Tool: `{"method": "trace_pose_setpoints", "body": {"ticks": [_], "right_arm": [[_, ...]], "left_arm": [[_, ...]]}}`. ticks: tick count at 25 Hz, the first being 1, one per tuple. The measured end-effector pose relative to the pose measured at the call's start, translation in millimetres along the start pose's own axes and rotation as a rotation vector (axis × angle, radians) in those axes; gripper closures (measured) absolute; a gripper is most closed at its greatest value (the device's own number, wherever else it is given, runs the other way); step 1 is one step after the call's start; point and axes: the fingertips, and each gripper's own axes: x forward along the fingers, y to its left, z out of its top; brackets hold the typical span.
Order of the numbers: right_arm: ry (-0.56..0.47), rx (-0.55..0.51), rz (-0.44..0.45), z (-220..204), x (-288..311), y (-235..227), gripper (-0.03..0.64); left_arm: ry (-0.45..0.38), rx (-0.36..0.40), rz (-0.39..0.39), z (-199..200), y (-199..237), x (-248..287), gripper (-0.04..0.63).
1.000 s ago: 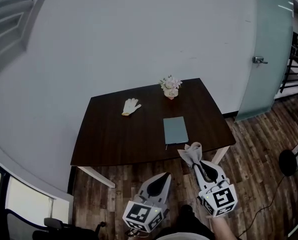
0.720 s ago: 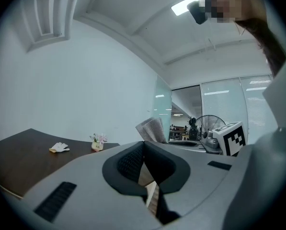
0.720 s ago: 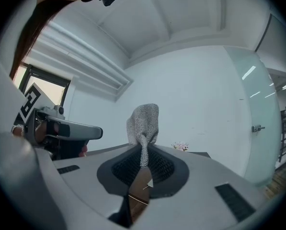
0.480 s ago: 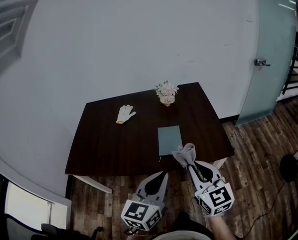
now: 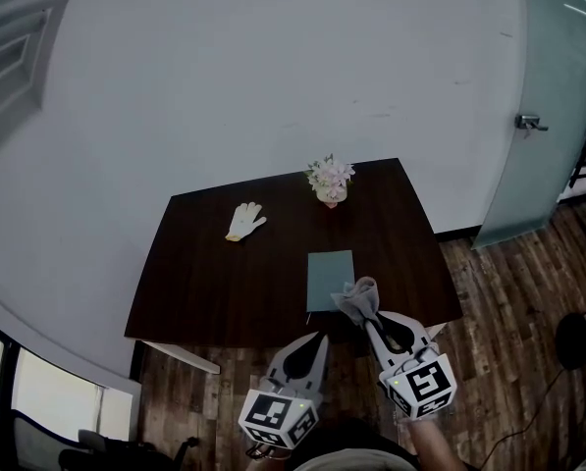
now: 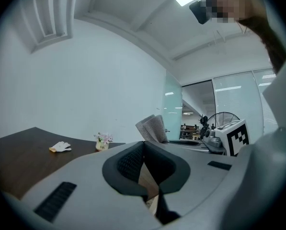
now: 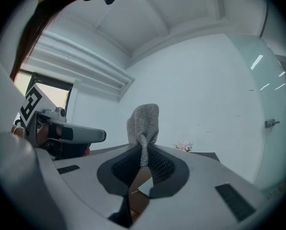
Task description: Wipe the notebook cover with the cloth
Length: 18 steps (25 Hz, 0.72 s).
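Observation:
A grey-green notebook (image 5: 329, 278) lies flat on the dark wooden table (image 5: 214, 273), near its front edge. My right gripper (image 5: 364, 312) is shut on a grey cloth (image 5: 356, 298), which bunches up above the jaws (image 7: 143, 123) and hovers over the notebook's near right corner. My left gripper (image 5: 318, 338) hangs below the table's front edge with its jaws shut and nothing in them. In the left gripper view the cloth (image 6: 152, 128) shows to the right.
A white glove (image 5: 243, 221) lies at the table's back left. A small pot of pink flowers (image 5: 331, 179) stands at the back edge. A frosted glass door (image 5: 538, 116) is on the right, above a wood-plank floor (image 5: 499, 292).
The right gripper with the cloth has moved left and forward, from beside the table's front edge to over the notebook's near corner. The view has shifted slightly.

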Motion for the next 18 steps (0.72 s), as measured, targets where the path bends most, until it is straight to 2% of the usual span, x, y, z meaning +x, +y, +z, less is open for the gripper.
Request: {"method": "trace_pose_setpoints", "body": {"ticks": [8,18], "right_arm": [[-0.001,0.012,0.029,-4.0,26.9,-28.5,0.577],[0.033,0.001,0.057,-12.6,86.8,-49.9,0.575]], "left_arm": [[0.017,0.004,0.019,-1.3,11.0,30.1,0.577],[0.035,-0.023,0.022,-3.7,55.0,74.5,0.577]]}}
